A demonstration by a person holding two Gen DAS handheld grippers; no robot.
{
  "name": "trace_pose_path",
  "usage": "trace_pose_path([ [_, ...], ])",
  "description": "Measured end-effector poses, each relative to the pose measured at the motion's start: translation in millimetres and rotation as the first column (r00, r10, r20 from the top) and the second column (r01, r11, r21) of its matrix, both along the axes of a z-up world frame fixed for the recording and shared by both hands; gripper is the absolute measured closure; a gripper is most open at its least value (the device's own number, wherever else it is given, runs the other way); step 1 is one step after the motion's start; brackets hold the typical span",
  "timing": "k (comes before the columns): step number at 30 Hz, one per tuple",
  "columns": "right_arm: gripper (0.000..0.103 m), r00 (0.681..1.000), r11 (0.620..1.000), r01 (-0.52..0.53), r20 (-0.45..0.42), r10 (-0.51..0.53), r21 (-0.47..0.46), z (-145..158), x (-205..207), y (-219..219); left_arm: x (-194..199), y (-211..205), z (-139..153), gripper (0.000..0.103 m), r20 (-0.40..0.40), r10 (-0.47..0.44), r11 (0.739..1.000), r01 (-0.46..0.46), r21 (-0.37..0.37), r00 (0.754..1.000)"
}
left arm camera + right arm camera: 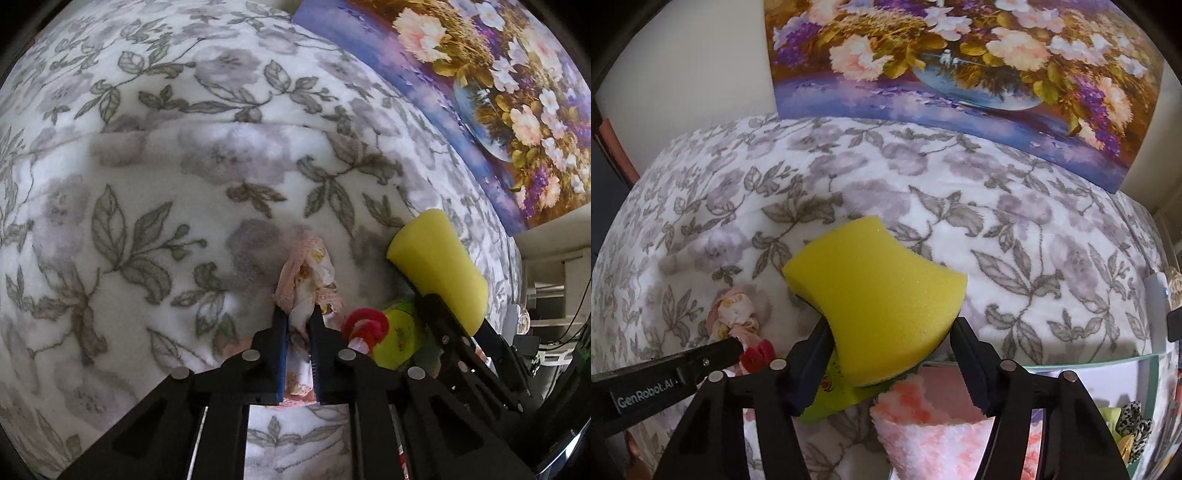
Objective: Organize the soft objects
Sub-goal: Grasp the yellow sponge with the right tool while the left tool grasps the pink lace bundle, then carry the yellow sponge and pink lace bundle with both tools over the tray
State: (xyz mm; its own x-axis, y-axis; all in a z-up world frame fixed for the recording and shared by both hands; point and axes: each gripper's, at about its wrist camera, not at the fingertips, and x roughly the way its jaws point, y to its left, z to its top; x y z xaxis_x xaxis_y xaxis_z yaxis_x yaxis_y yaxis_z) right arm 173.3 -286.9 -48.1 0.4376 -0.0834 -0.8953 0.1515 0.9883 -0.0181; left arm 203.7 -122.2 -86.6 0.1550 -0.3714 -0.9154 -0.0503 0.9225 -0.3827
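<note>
Left gripper (299,325) has its jaws clamped on the bunched floral cloth (308,273), lying on the flowered blanket (147,166). Right gripper (890,332) squeezes the yellow sponge (875,299) between its jaws, sponge held tilted above the blanket, just beside the cloth.

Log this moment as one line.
left gripper: shut on floral cloth | right gripper: shut on yellow sponge | surface: floral blanket
</note>
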Motion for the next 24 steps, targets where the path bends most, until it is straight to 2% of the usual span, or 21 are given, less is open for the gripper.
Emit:
trace_pose_path([
  [6,0.036,0.998,0.999,0.032,0.049,-0.033,0.022,21,-12,-5,-3,1,13,0.095,0.036,-0.004,1.0,0.004,0.001,0.999],
  [13,0.036,0.994,0.998,0.054,0.094,-0.057,0.036,47,-38,-3,-15,17,46,0.096,0.117,-0.004,1.0,0.003,0.014,0.993],
  [24,0.037,0.988,0.994,0.084,0.123,-0.093,0.076,72,-82,-4,-43,25,99,0.096,0.265,-0.028,0.999,0.014,0.052,0.964],
])
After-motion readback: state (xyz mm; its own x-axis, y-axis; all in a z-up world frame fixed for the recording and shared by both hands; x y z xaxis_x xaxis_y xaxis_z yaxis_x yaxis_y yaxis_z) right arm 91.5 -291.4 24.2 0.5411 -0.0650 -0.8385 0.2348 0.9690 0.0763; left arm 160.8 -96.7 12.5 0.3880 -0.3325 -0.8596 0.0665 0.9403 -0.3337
